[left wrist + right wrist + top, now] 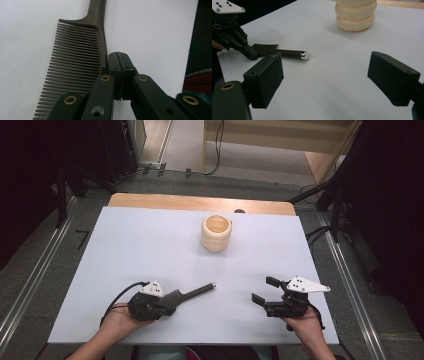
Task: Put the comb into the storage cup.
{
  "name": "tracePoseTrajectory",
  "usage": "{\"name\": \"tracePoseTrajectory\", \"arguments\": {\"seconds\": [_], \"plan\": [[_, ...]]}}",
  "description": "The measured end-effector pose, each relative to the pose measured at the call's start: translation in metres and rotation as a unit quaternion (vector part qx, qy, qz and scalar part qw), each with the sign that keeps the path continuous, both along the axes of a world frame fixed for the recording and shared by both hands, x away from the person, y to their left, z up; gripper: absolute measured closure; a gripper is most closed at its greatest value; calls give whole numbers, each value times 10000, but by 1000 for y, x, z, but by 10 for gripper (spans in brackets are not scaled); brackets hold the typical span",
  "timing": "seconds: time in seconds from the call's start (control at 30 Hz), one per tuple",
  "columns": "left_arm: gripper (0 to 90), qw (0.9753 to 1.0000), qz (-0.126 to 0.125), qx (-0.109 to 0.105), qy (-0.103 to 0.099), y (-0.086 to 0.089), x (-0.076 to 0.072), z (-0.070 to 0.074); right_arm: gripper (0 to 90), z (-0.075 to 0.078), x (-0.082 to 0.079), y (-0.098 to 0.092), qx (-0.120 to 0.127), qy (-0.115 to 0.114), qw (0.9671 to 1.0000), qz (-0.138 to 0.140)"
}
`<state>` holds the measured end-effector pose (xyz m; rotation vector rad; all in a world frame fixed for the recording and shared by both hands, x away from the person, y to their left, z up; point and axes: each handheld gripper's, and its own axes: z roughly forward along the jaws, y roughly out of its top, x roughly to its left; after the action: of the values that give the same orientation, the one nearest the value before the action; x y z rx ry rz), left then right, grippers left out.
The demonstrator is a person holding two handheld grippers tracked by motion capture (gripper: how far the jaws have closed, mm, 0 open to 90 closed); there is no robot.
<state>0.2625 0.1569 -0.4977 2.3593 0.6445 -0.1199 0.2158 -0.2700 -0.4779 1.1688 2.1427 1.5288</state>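
A dark brown tail comb (197, 292) lies flat on the white table top (130, 245), its thin handle pointing right and ending in a silver tip. My left gripper (175, 297) rests at the toothed end. In the left gripper view the jaws are pressed together (120, 62) beside the comb's spine (101, 50), with nothing between them. My right gripper (263, 290) hovers open near the front right, and its fingers (265, 77) stand wide apart over bare table. From there I see the comb (289, 53) and my left gripper (252, 55) at the left.
A cream ribbed cup (216, 233) stands upright at the back centre of the table, also at the top of the right gripper view (355, 15). A wooden edge (200, 202) runs behind the white top. Dark stands and cables surround the table.
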Motion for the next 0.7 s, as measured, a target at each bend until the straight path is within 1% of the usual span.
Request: {"name": "tracePoseTrajectory", "arguments": {"seconds": [0.07, 0.23, 0.43, 0.5, 0.57, 0.67, 0.7], "plan": [[900, 10000, 28, 35, 10, 1, 1, 0, 115, 0, 0, 0, 3, 4, 10000, -4], [900, 9997, 228, 15, 6, 3, 6, 1, 115, 0, 0, 0, -6, 4, 10000, 3], [900, 9993, 384, -17, 29, 5, 11, 0, 115, 0, 0, 0, 8, 7, 10000, 8], [900, 9990, 451, -39, 55, 6, 13, 0, 115, 0, 0, 0, 8, 0, 10000, 17], [900, 9982, 577, -74, 138, 7, 16, 0, 115, 0, 0, 0, 12, -1, 10000, 22], [900, 9973, 710, -96, 163, 8, 20, 0, 116, 0, 0, 0, -4, -3, 10000, 25], [900, 9972, 731, -66, 140, 8, 21, 0, 116, 0, 0, 0, -1, 0, 10000, 22]]}}
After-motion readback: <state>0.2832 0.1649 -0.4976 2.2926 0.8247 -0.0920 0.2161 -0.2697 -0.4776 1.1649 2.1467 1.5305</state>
